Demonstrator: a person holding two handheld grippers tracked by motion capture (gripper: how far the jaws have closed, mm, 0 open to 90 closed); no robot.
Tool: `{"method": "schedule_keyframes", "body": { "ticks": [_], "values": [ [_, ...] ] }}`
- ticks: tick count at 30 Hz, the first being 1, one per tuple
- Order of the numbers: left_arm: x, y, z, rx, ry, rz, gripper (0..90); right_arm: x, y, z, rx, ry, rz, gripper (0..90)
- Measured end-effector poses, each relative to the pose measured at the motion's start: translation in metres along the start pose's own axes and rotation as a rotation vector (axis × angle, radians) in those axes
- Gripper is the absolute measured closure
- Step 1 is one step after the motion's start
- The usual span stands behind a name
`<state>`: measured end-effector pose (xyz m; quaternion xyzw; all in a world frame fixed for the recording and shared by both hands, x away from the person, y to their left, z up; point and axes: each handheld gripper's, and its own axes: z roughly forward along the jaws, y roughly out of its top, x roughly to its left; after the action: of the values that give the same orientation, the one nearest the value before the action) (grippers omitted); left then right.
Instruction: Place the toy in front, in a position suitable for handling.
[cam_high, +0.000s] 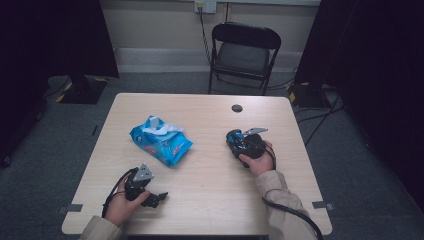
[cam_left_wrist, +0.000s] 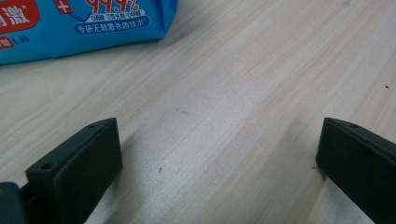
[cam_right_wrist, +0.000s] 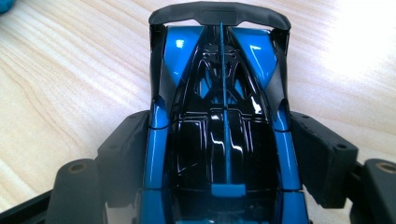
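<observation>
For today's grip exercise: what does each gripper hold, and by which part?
Right gripper clamps the blue toy car across its sides, mid-body. Left gripper holds nothing.

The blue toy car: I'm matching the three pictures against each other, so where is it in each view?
High view: the blue toy car sits right of centre, in the right gripper.
Left gripper view: not in it.
Right gripper view: the car stands at centre, gripped between the two black jaws.
Shared landmark: the blue wipes pack, seen at the top left of the left gripper view.
</observation>
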<state>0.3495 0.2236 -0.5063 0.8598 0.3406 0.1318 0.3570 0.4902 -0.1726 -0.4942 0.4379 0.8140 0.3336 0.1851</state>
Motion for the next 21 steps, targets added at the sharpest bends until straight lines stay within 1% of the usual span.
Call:
{"method": "schedule_keyframes", "body": {
  "ticks": [1,5,8,12,13,21],
  "values": [
    [-0.0002,-0.0001,0.0004,-0.005,0.002,-0.001,0.0,-0.0005,0.0003,-0.001,-0.004,0.003,0.0,26.1],
    [0.0,0.0,0.0001,-0.001,0.0,0.0,0.0,-0.0013,0.0022,-0.0047,-0.017,0.008,-0.001,27.2],
    [-0.0001,-0.0001,0.0004,-0.005,0.002,0.0,0.0,-0.001,0.0043,-0.0068,0.001,0.01,-0.017,27.7],
    [-0.0001,-0.0001,0.0003,-0.004,0.002,0.0,0.0,-0.0017,0.0038,-0.0085,-0.001,0.014,-0.006,27.7],
    [-0.0001,-0.0001,0.0003,-0.004,0.002,0.0,0.0,-0.0017,0.0038,-0.0083,0.001,0.012,-0.012,27.7],
    [-0.0001,-0.0001,0.0004,-0.005,0.002,0.0,0.0,-0.0019,0.0046,-0.0093,0.0,0.012,-0.009,27.7]
  ]
}}
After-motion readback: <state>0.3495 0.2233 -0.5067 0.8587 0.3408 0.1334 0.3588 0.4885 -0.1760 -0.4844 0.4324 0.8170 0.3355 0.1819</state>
